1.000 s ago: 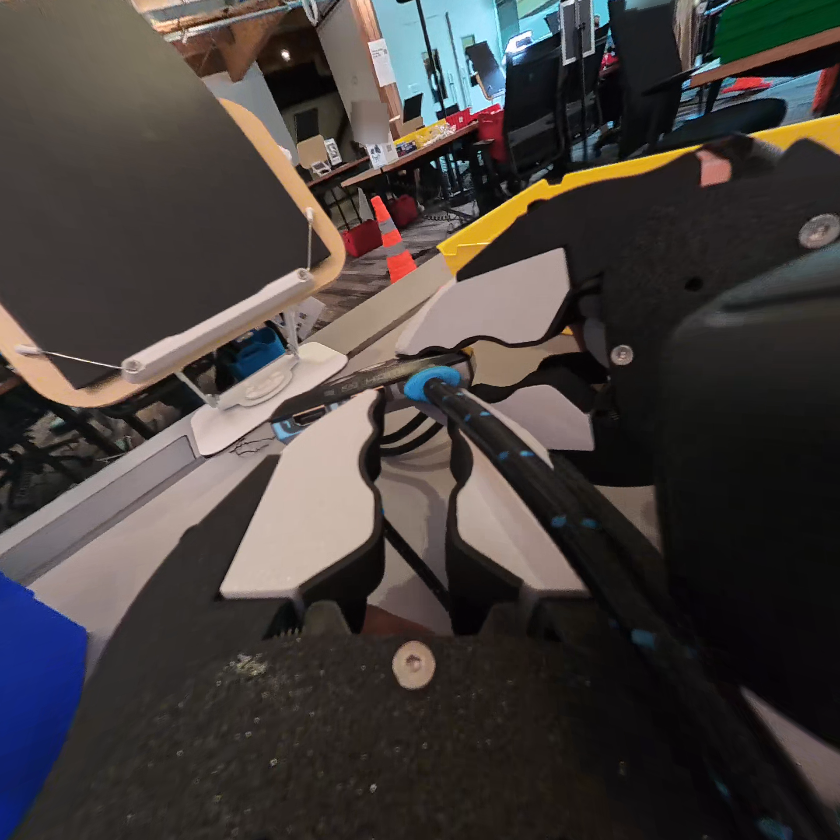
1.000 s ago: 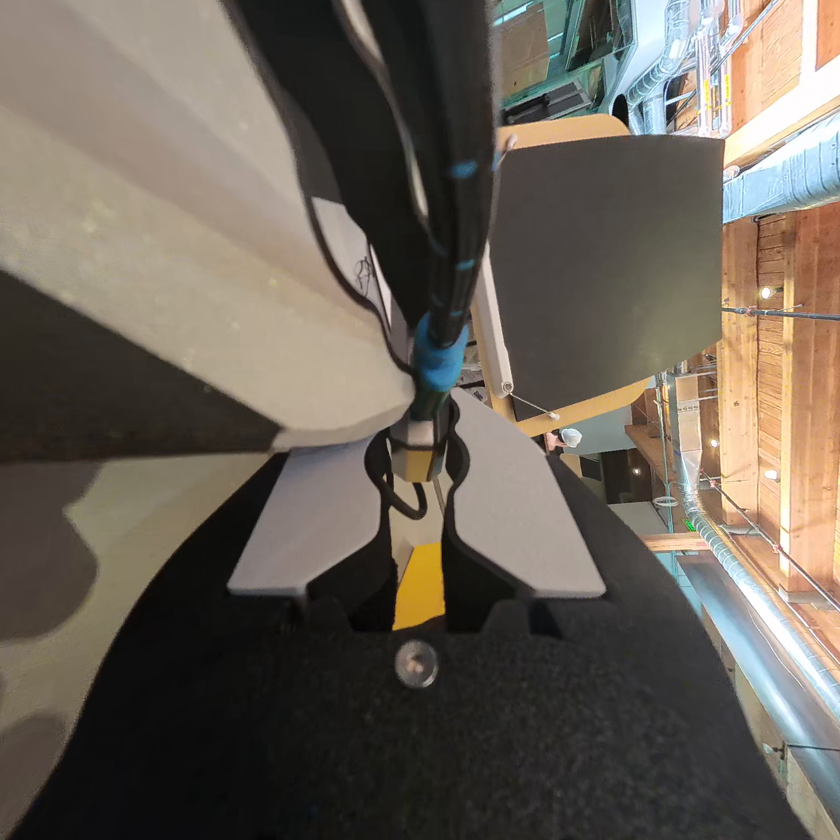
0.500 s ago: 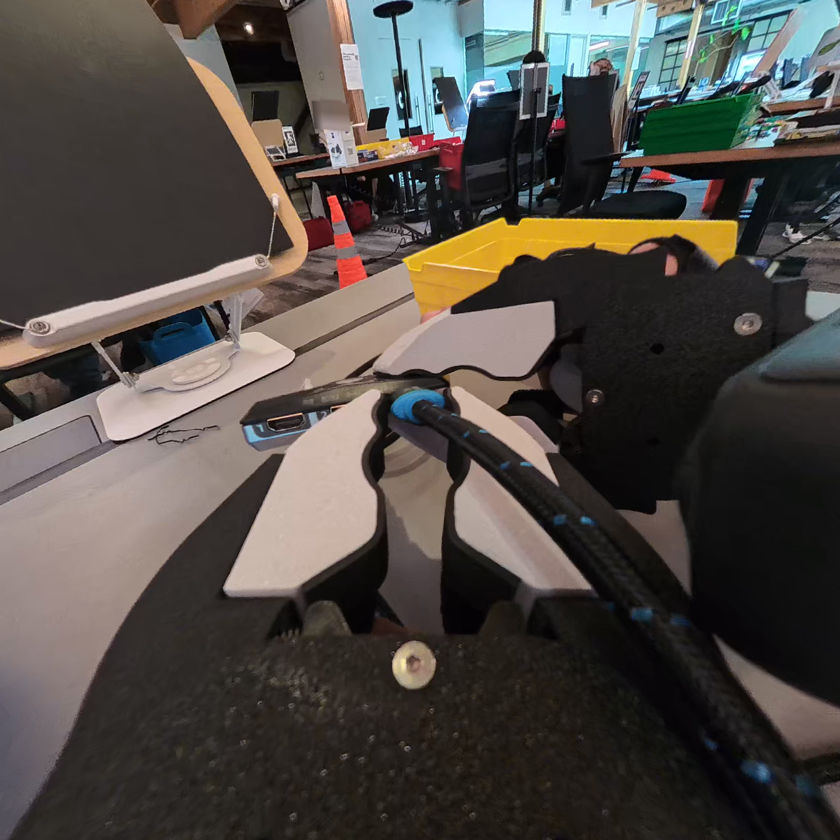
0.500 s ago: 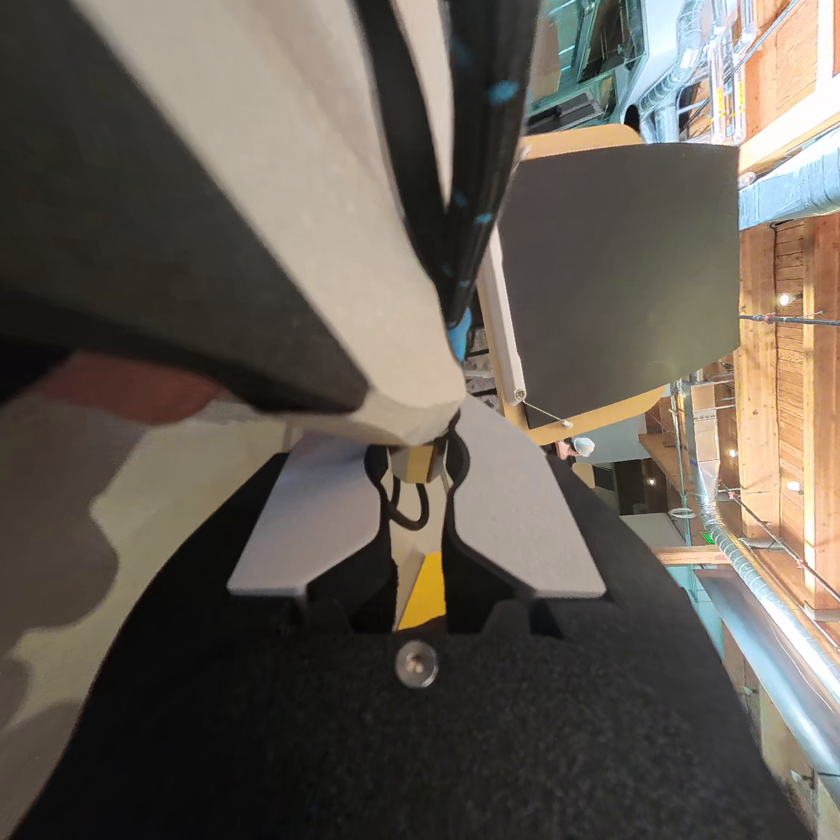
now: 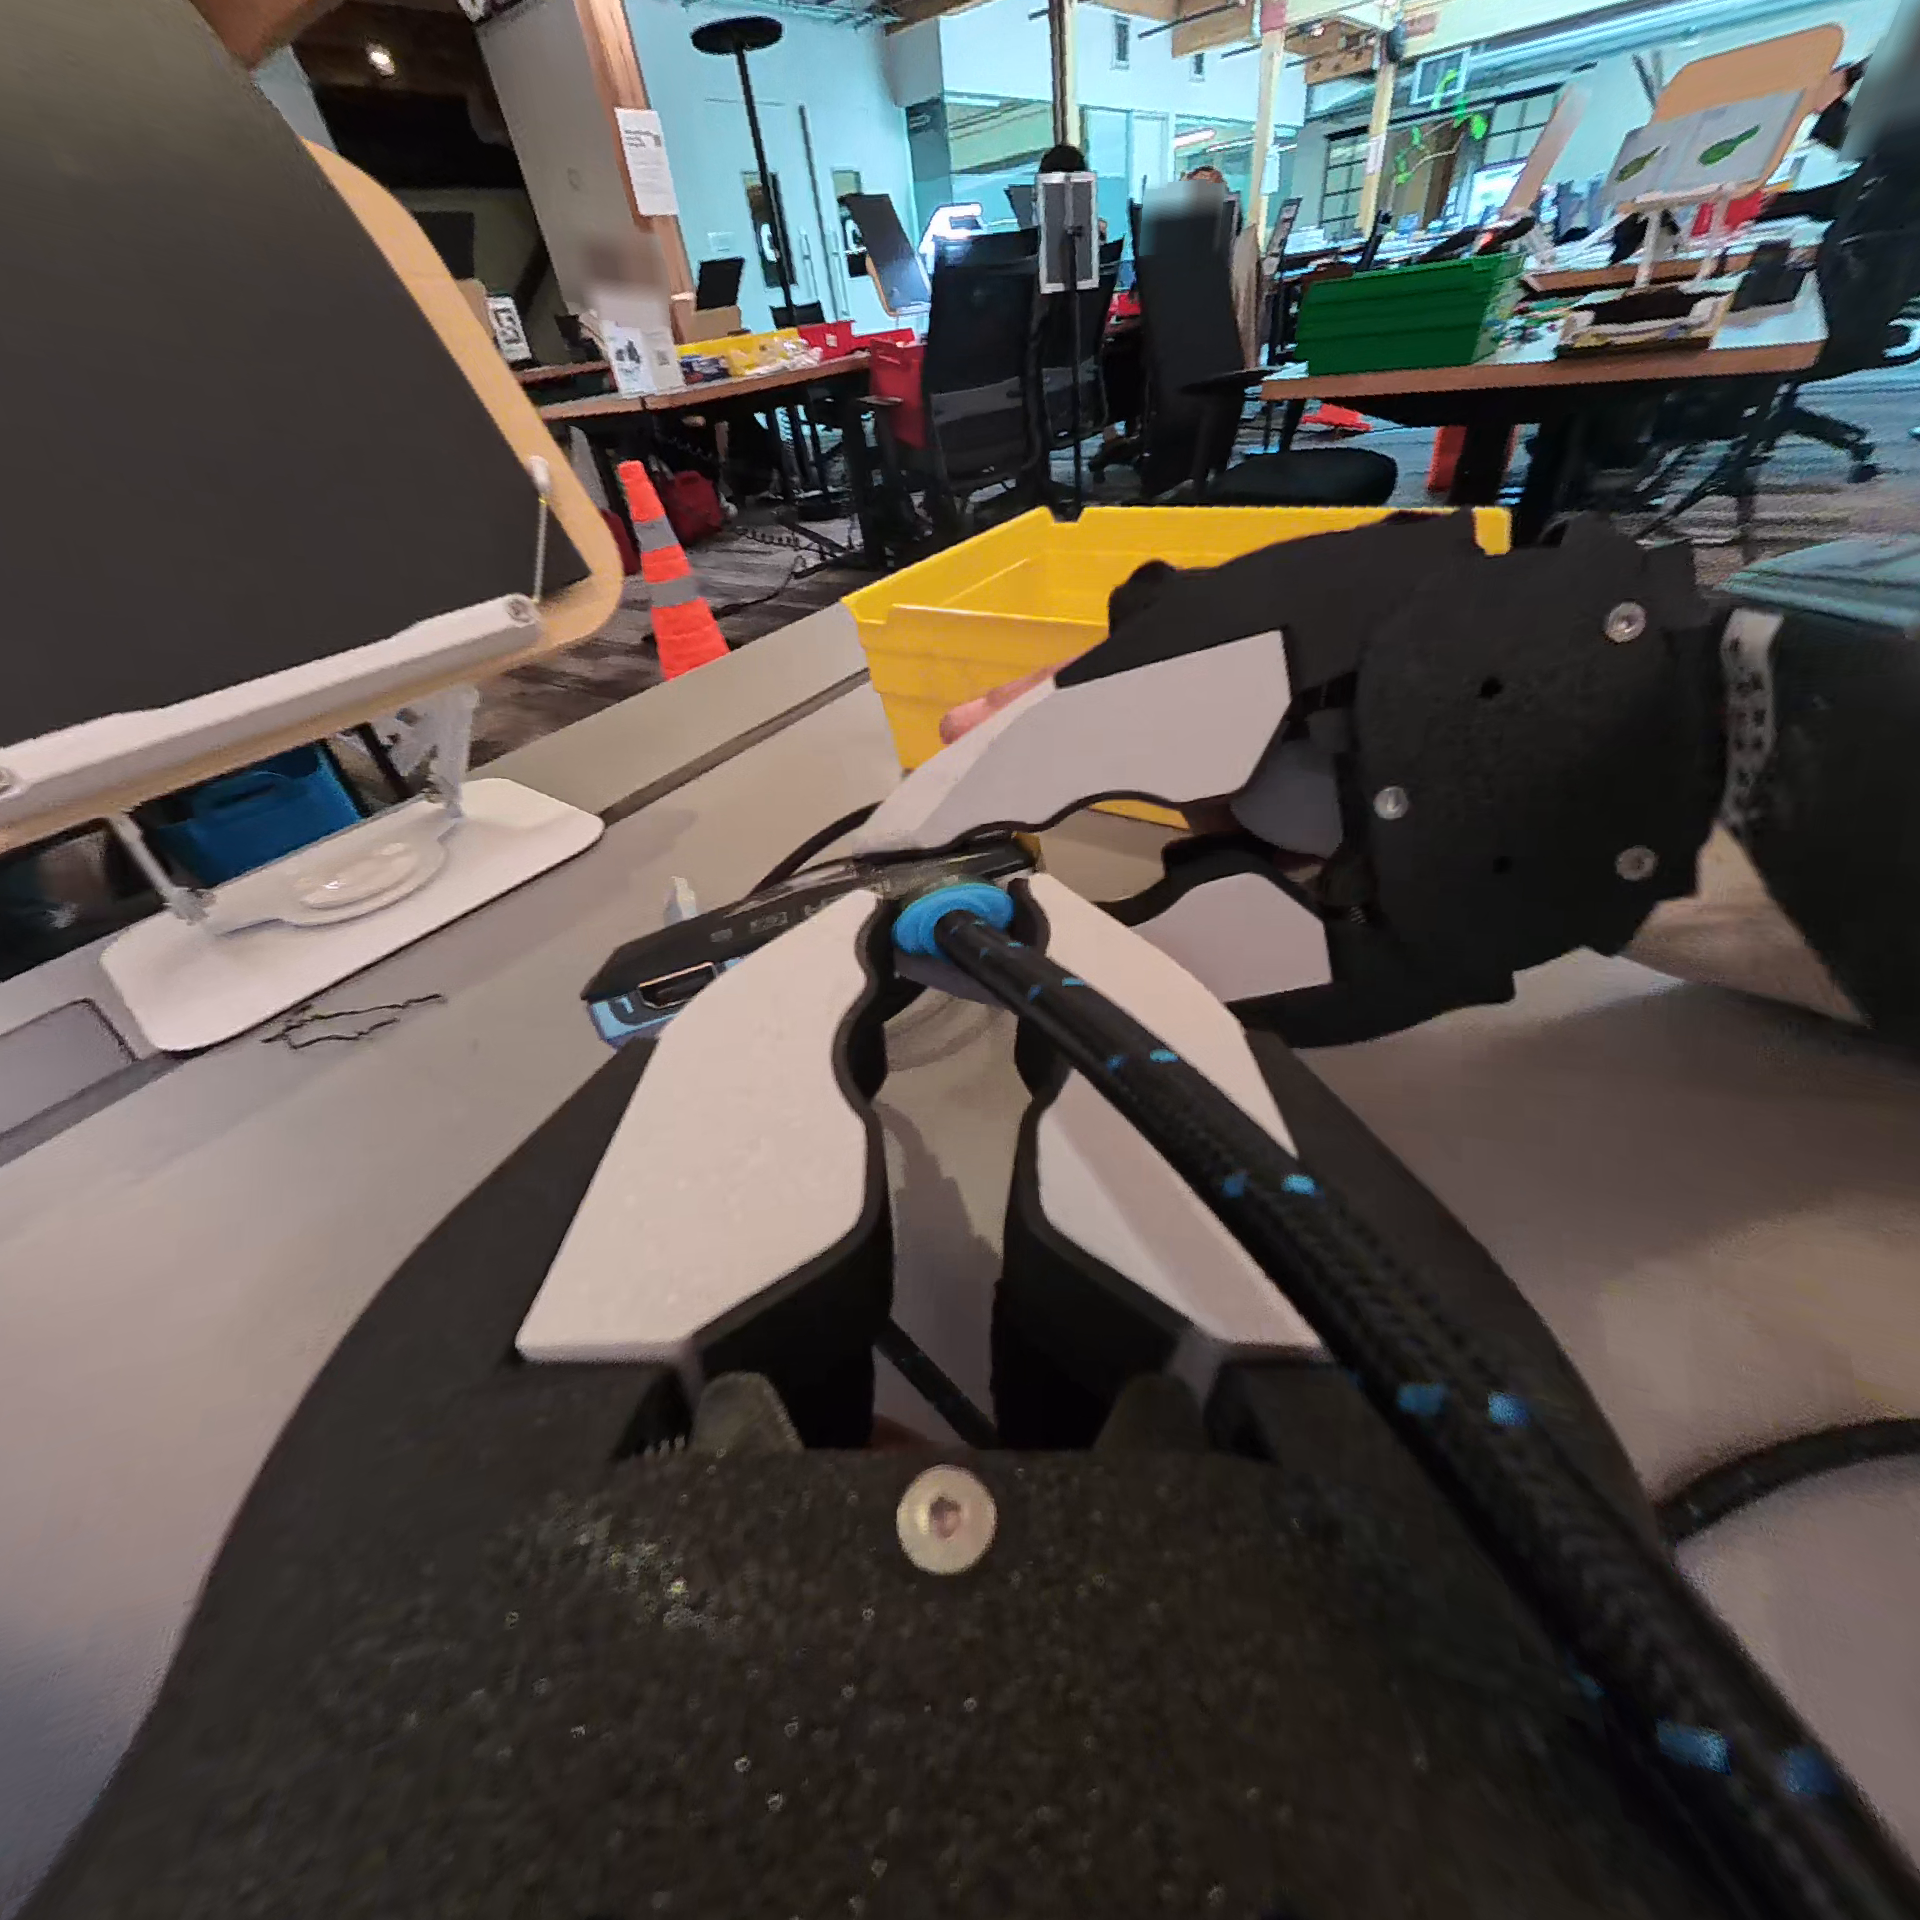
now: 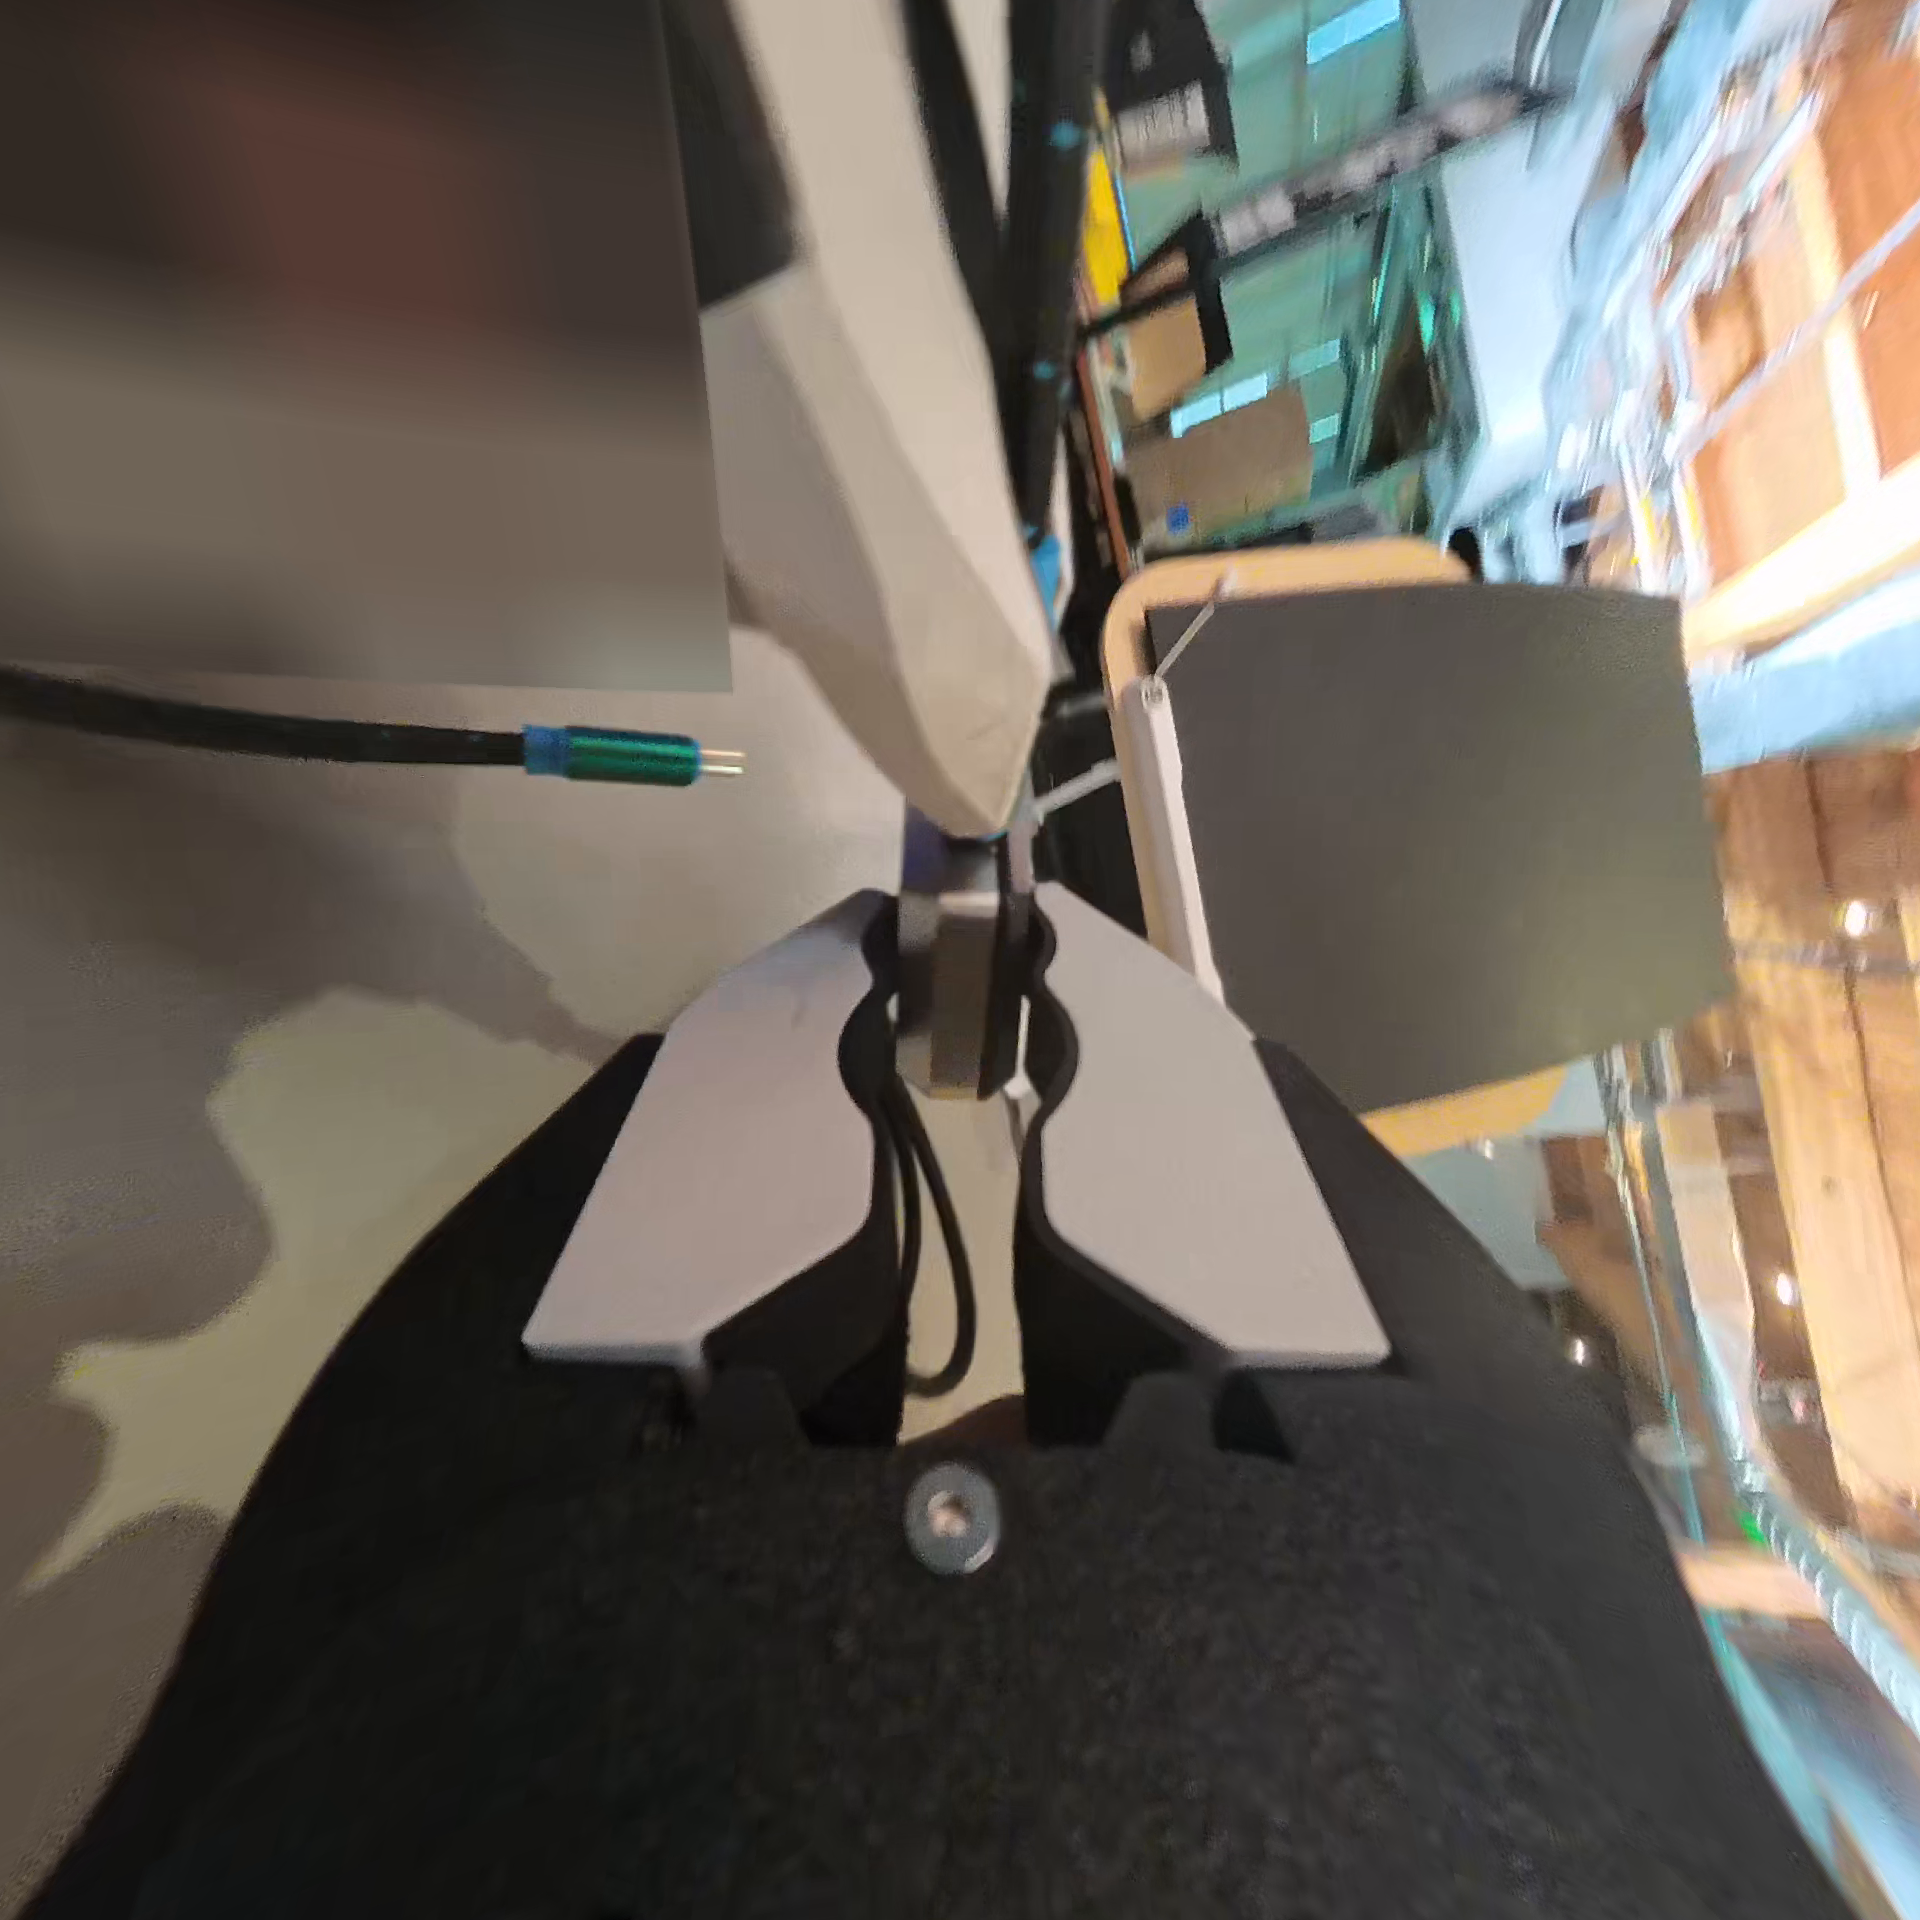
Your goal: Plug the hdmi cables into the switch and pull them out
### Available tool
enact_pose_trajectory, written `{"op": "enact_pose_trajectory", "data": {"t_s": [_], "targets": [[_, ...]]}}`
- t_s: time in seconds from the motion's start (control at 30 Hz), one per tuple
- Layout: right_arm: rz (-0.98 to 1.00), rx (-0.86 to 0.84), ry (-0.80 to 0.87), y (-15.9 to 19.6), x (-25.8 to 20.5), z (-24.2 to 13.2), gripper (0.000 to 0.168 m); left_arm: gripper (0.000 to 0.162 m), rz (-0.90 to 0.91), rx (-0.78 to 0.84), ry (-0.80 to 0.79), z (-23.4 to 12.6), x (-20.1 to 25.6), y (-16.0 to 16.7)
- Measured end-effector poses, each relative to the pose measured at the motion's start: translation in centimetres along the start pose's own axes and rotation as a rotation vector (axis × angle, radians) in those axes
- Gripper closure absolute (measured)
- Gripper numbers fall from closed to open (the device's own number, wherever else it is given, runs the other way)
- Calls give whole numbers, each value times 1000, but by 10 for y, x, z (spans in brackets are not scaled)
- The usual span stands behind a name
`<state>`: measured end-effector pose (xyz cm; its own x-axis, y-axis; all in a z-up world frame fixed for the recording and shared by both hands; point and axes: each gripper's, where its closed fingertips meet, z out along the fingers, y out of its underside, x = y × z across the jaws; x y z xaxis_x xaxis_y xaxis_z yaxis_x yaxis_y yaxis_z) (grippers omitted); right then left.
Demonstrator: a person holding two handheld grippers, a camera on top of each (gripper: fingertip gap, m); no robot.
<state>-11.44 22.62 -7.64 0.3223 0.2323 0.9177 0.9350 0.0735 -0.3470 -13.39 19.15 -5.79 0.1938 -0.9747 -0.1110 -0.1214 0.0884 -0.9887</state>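
While the left gripper (image 5: 951, 914) is closed on the blue-collared plug (image 5: 952, 923) of a braided black cable (image 5: 1278, 1195), the right gripper (image 6: 961, 935) clamps the end of the switch (image 5: 727, 940) from the side, jaws narrow. The switch is a thin black box just above the grey table (image 5: 260, 1143), one empty port facing the left wrist camera. Whether the plug is seated in it cannot be told. A second cable (image 6: 260, 732) with a green plug lies loose on the table. Behind stand a yellow bin (image 5: 977, 634) and a tablet stand (image 5: 312, 894).
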Motion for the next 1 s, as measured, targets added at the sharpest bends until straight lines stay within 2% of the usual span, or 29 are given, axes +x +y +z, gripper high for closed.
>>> {"op": "enact_pose_trajectory", "data": {"t_s": [0.07,0.1,0.2,0.4,0.43,0.47,0.5,0.53,0.57,0.63,0.73,0.83,0.93,1.0], "targets": [[-20,69,9,-3,-2,-6,147,141,-17,1,16,-1,4,-1],[-17,98,5,-7,-3,-8,141,141,-20,1,22,-1,5,-2],[-28,158,55,-19,2,-12,145,141,-31,1,42,2,8,-3],[-45,114,44,-14,1,-9,147,142,2,-11,24,0,6,-1],[-45,80,64,-8,3,-7,148,142,-4,45,48,-6,9,-12],[-63,-36,79,16,6,1,148,142,-14,90,72,-15,11,-23],[-44,-57,80,33,8,4,148,147,28,63,28,-22,4,-25],[8,5,84,28,13,-2,148,142,97,20,-35,-25,-5,-19],[22,66,105,8,20,-10,148,142,104,-10,-61,-25,-11,-11],[17,117,126,-23,27,-15,148,141,36,-34,-96,-22,-22,2],[45,119,90,-19,19,-7,148,141,90,-95,-225,-23,-46,8],[29,99,58,-14,7,-4,148,141,120,-270,-320,-24,-67,34],[14,75,56,-7,1,-2,148,139,125,-506,-283,-18,-61,72],[25,64,61,-1,3,-1,148,121,134,-624,-280,-20,-58,87]]}}
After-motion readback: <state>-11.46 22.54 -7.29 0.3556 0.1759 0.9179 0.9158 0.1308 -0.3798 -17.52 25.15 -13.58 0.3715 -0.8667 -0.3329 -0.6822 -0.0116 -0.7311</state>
